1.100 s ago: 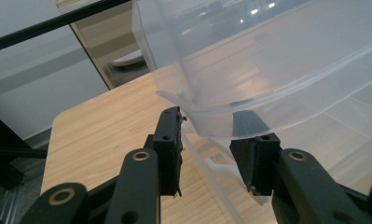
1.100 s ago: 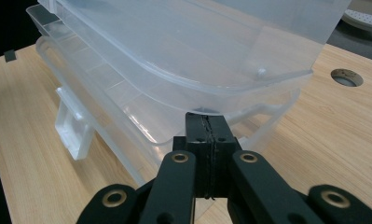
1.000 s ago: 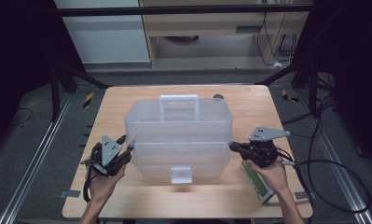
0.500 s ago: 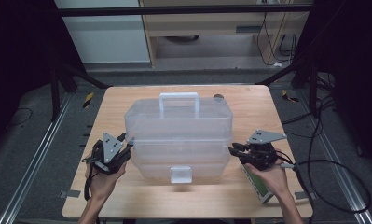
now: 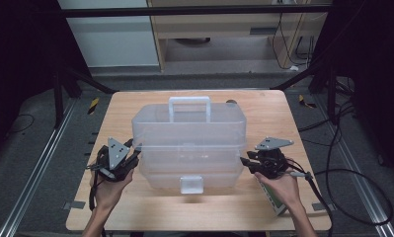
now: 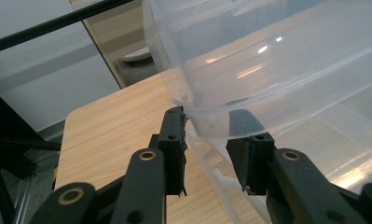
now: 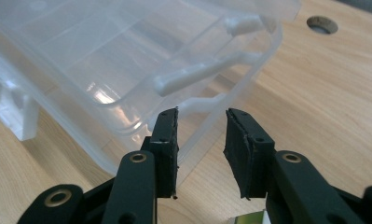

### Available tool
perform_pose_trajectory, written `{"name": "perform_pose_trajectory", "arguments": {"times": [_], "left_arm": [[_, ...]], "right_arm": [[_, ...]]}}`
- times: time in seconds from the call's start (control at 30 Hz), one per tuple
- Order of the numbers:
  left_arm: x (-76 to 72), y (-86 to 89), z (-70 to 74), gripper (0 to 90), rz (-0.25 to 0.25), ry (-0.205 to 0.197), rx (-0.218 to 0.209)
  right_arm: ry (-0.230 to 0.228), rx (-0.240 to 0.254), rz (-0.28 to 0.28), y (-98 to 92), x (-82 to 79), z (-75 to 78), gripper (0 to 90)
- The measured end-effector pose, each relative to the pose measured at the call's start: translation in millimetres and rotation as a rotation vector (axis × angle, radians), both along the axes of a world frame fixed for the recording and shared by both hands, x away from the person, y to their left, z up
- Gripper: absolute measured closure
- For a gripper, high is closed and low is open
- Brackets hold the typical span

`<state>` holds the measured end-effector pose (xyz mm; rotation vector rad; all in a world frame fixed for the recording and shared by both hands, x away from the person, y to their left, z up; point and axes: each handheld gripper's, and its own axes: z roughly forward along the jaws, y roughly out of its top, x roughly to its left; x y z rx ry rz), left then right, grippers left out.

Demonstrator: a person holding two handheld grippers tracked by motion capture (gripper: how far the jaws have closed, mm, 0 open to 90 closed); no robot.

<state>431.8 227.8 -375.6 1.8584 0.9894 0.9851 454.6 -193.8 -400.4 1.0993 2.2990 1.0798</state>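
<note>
A clear plastic box stands at the middle of the table, its white handle toward the far edge and its white latch facing the near edge. The lid looks lifted a little off the body, though the haze of the plastic makes that hard to judge from above.

The left gripper sits at the box's left end, near the table's left edge. In the left gripper view its fingers stand part open with the lid's rim between them; one finger lies behind the clear wall, and I cannot tell whether the pads press on the plastic.

The right gripper is at the box's right end. Its fingers have just been opening and now stand apart. In the right gripper view the box's corner edge lies by the left finger, bare wood shows in the gap, and nothing is clamped.

A green-and-white pack lies by the near right corner, partly under the right hand. A round hole shows in the table near the far edge, just behind the box. Cables trail off the right edge onto the floor. The box itself blocks the way between the two grippers.
</note>
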Motion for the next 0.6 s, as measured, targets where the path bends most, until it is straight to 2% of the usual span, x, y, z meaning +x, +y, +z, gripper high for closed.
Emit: {"name": "perform_pose_trajectory", "arguments": {"times": [0.27, 0.6], "left_arm": [[3.4, 0.5, 3.3, 67.1, 0.004, 0.005, -0.006], [6.8, 0.9, 6.4, 67.8, 0.007, 0.004, -0.009]], "right_arm": [[0.035, -0.005, -0.003, 4.1, 3.1, -4.4, 64.1], [0.091, 0.030, -0.053, 5.7, 8.6, -5.9, 64.9]]}}
